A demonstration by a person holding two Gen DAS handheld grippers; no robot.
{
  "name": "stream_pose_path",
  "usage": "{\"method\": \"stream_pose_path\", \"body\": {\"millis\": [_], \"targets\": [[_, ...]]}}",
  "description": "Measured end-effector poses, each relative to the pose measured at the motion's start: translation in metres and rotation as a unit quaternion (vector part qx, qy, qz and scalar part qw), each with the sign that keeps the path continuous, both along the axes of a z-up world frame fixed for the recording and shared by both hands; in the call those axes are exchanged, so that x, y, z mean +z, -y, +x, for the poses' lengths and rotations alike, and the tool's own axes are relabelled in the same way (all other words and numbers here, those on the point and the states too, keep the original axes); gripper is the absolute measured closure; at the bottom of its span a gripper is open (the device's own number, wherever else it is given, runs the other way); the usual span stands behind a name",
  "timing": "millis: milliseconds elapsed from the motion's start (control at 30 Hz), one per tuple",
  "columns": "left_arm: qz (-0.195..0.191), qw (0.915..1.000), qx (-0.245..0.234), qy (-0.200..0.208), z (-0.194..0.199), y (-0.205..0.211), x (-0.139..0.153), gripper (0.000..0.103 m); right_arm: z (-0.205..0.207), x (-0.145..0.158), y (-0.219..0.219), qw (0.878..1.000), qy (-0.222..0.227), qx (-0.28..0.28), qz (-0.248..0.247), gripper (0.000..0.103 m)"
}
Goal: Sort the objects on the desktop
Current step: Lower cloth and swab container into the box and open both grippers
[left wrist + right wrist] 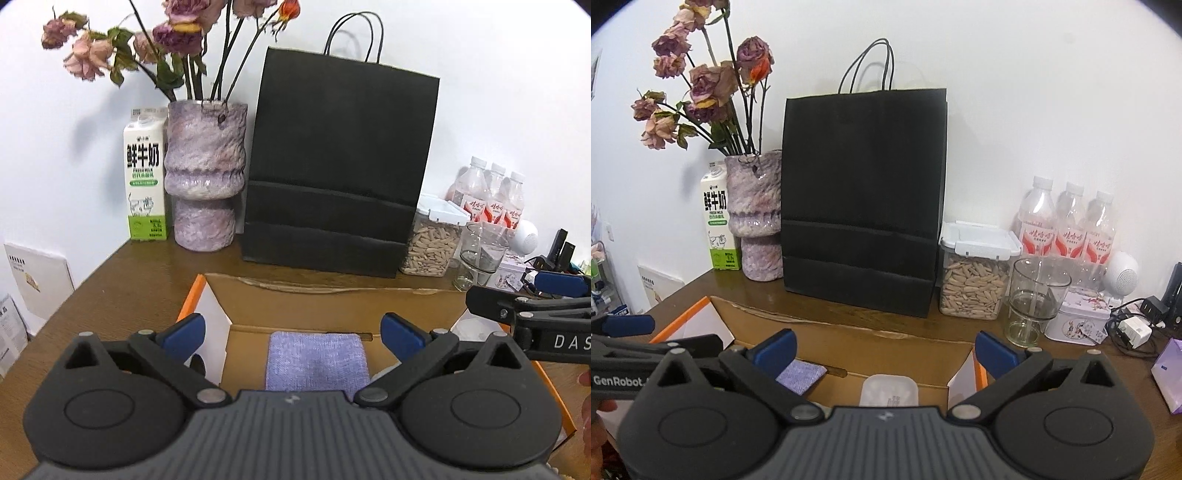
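An open cardboard box (303, 302) with orange-edged flaps lies on the brown desk before both grippers. Inside it rests a folded lilac cloth (317, 362), also seen in the right wrist view (801, 374). Beside the cloth in the box sits a white plastic case (888, 391). My left gripper (293, 332) hangs open above the cloth, nothing between its blue pads. My right gripper (884, 350) is open over the white case, holding nothing. The right gripper's arm (532, 314) shows at the right edge of the left wrist view.
Along the wall stand a milk carton (144, 181), a purple vase of dried roses (205, 173), a black paper bag (340, 166), a jar of seeds (973, 284), a glass cup (1036, 299), three water bottles (1067, 225) and a tin (1078, 321). Chargers and cables (1134, 328) lie at right.
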State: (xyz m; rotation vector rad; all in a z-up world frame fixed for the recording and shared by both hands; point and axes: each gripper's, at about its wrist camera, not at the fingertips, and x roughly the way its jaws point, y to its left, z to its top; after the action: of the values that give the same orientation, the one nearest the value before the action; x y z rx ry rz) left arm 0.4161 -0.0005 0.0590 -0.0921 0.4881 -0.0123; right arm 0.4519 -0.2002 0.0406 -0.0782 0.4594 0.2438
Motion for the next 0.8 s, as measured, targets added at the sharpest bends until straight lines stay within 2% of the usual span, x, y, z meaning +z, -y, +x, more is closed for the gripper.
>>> {"method": "stream_pose_path", "body": {"millis": [333,800], "targets": [[0.025,0.9968,0.015,0.075,-0.036,0.002,0.028,0.0,-0.028,0.025,0.004,0.999,0.04,0.009,0.007,0.0],[0.035,0.9918,0.006,0.123,-0.104,0.003,0.047,0.0,-0.103,0.052,0.008,0.995,0.099,0.03,0.006,0.0]]}}
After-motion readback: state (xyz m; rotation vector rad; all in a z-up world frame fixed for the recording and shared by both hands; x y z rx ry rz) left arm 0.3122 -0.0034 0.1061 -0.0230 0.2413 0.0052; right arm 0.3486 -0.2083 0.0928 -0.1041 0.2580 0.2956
